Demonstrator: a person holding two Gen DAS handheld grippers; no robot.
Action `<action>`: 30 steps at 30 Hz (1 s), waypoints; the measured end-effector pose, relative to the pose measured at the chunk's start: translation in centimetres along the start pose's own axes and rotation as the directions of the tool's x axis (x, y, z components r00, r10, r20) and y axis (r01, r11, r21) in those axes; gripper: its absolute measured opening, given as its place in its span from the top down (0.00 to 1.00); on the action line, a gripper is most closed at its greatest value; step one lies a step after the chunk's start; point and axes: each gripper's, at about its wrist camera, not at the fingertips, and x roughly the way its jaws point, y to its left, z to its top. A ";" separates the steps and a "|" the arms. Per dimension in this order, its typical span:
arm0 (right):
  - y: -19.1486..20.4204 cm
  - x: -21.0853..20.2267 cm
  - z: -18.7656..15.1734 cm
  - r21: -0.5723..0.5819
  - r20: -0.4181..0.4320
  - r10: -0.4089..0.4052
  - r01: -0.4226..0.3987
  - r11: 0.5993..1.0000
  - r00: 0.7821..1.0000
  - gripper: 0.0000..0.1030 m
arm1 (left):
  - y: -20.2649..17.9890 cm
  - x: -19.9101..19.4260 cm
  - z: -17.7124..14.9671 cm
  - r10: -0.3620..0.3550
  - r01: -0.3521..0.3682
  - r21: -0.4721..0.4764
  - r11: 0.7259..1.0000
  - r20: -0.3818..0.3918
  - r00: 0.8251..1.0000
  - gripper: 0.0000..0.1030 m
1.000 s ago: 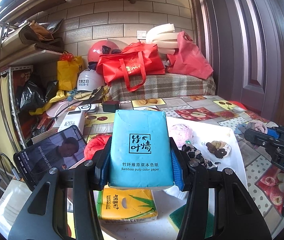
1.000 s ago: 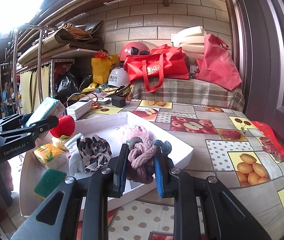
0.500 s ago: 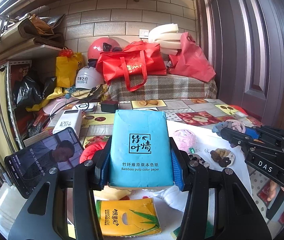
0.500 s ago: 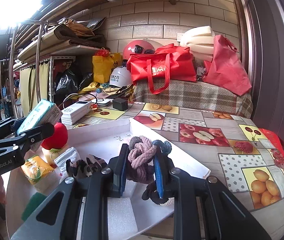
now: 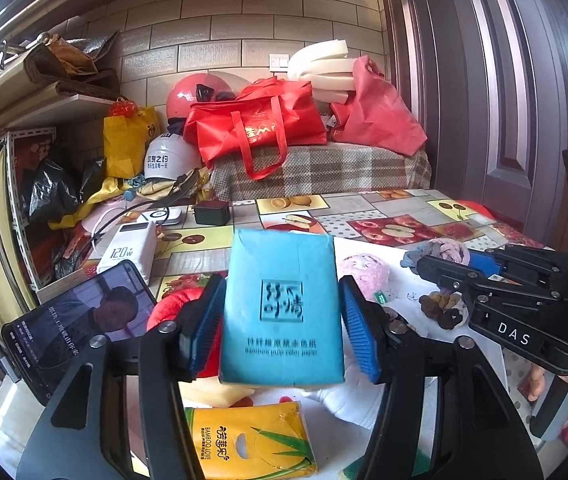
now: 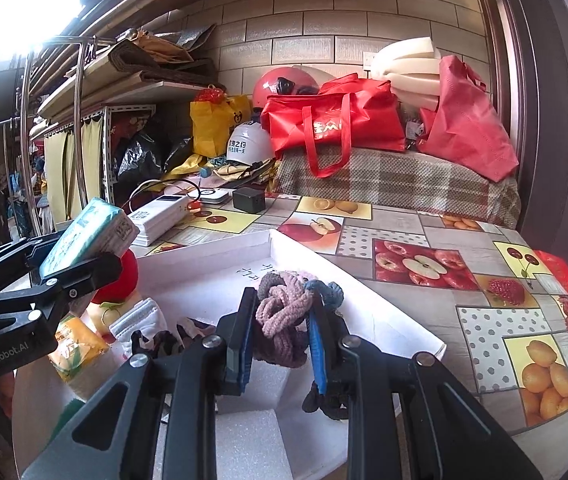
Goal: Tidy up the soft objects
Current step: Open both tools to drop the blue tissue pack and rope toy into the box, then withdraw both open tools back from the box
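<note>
My left gripper (image 5: 280, 322) is shut on a blue pack of bamboo tissues (image 5: 282, 308) and holds it above the white box's left side; it also shows in the right wrist view (image 6: 88, 236). My right gripper (image 6: 280, 332) is shut on a bundle of pink, grey and blue hair ties (image 6: 284, 310), held over the white box (image 6: 364, 300). In the box lie a yellow tissue pack (image 5: 252, 444), a red plush (image 6: 122, 280), a pink pom-pom (image 5: 362, 272), white socks (image 6: 140, 320) and white foam blocks (image 6: 252, 444).
A phone (image 5: 72, 320) leans at the left, beside a white power bank (image 5: 130, 248) and a black charger (image 5: 212, 213). Red bags (image 5: 260, 128), helmets (image 5: 200, 92) and foam sit on a plaid-covered bench at the back. A door (image 5: 504, 100) is at the right.
My right gripper has moved left with the hair ties, from the box's near edge to over its inside. My left gripper has risen a little with the blue pack.
</note>
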 end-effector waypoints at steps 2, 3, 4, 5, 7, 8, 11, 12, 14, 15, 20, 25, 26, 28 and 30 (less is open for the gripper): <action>0.0 -0.1 0.0 0.002 0.009 -0.020 0.020 1.000 1.000 0.42 | -0.3 -0.3 -0.1 0.027 -0.027 0.016 1.000 0.016 0.999 0.06; 0.0 -0.2 0.0 0.005 0.014 -0.023 0.023 1.000 1.000 0.16 | -0.5 -0.4 -0.1 0.037 -0.037 0.026 0.999 0.023 0.999 0.00; -0.1 -0.4 0.0 0.008 0.022 -0.026 0.026 1.000 0.999 0.13 | -0.7 -0.6 -0.1 0.043 -0.044 0.036 0.998 0.031 0.999 0.00; -0.2 -0.5 0.0 0.012 0.027 -0.027 0.027 1.000 0.999 0.13 | -0.9 -0.6 -0.1 0.045 -0.047 0.048 0.998 0.036 0.998 0.00; -0.3 -0.5 0.0 0.016 0.028 -0.030 0.030 0.999 0.999 0.13 | -1.1 -0.7 -0.1 0.051 -0.054 0.065 0.996 0.045 0.998 0.00; -0.3 -0.5 0.0 0.017 0.029 -0.033 0.032 0.999 0.999 0.13 | -1.2 -0.8 -0.2 0.053 -0.056 0.069 0.996 0.049 0.997 0.00; -0.3 -0.6 -0.1 0.020 0.037 -0.035 0.034 0.999 0.999 0.13 | -0.9 -0.8 -0.1 0.054 -0.058 0.065 0.996 0.051 0.997 0.00; -0.4 -0.6 -0.1 0.022 0.040 -0.037 0.036 0.999 0.999 0.13 | -0.8 -0.8 -0.1 0.055 -0.058 0.059 0.997 0.050 0.997 0.00; -0.4 -0.7 -0.1 0.027 0.042 -0.038 0.037 0.999 0.998 0.12 | -0.5 -0.8 -0.1 0.056 -0.058 0.045 0.997 0.051 0.997 0.00; -0.5 -0.7 -0.1 0.030 0.041 -0.040 0.039 0.999 0.998 0.05 | -0.4 -0.8 -0.1 0.056 -0.058 0.039 0.998 0.053 0.997 0.00; -0.5 -0.8 -0.2 0.031 0.050 -0.047 0.045 0.998 0.998 0.00 | -0.2 0.0 -0.3 -0.037 0.037 -0.011 0.999 -0.031 0.999 0.00; -1.6 -1.7 -0.5 0.098 0.070 -0.084 0.076 0.992 0.994 0.00 | -2.8 0.5 -0.3 -0.077 0.083 0.093 0.992 -0.068 0.995 0.00; -2.1 -2.1 -0.6 0.123 0.073 -0.103 0.093 0.988 0.992 0.00 | -3.4 0.5 -0.4 -0.079 0.088 0.122 0.989 -0.071 0.994 0.00; -3.1 -2.9 -1.0 0.165 0.064 -0.131 0.119 0.979 0.989 0.00 | -4.8 0.3 -0.6 -0.091 0.103 0.187 0.977 -0.071 0.993 0.00; -4.3 -3.9 -1.6 0.201 0.052 -0.159 0.145 0.969 0.986 0.00 | -6.1 -0.2 -0.9 -0.109 0.122 0.250 0.961 -0.063 0.992 0.00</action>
